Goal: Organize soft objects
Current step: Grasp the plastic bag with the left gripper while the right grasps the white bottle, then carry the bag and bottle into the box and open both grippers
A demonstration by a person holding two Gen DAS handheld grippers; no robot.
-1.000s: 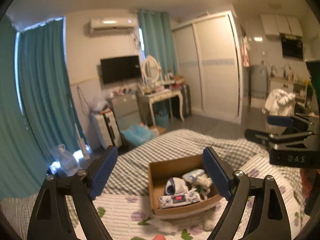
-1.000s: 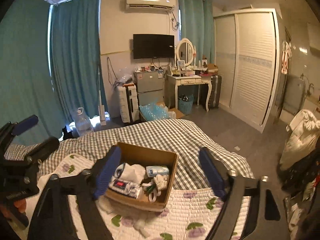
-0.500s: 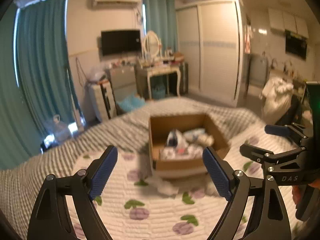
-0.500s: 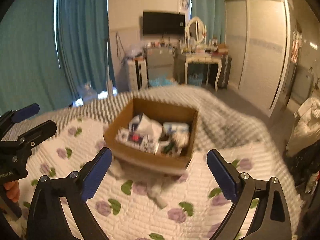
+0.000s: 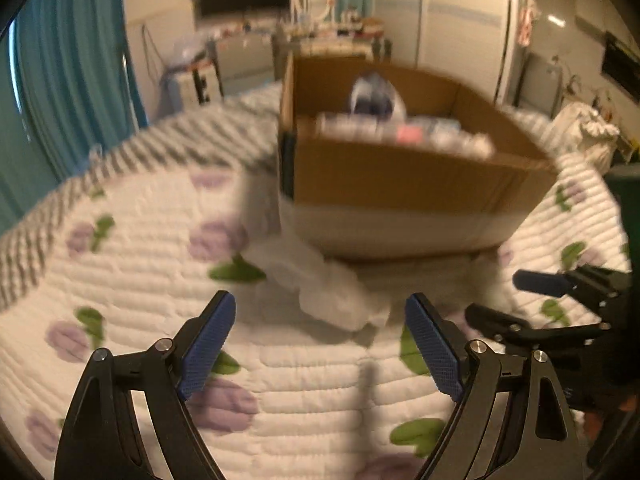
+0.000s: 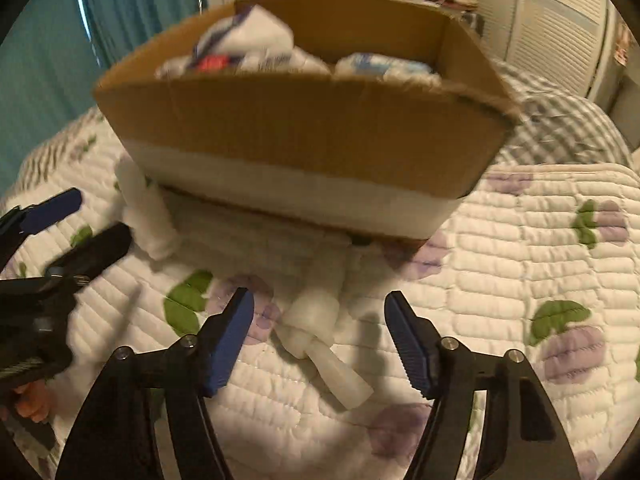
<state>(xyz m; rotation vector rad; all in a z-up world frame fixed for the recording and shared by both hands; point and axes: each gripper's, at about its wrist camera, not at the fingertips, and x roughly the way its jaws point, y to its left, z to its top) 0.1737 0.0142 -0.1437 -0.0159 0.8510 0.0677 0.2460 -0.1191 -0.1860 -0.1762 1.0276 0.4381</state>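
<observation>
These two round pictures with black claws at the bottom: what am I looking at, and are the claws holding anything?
There is no robot arm here. A person holds a hand-held two-fingered tool in each hand, and each tool carries a wide-angle camera looking along its fingers. One picture comes from the left tool, the other from the right tool; each view also catches the other tool at its edge. Both are open and hold nothing. They point at a bed with a white quilted bedspread printed with purple flowers. On it stands an open brown cardboard box filled with soft packets, blurred here. A white crumpled soft item lies on the bedspread in front of the box.
</observation>
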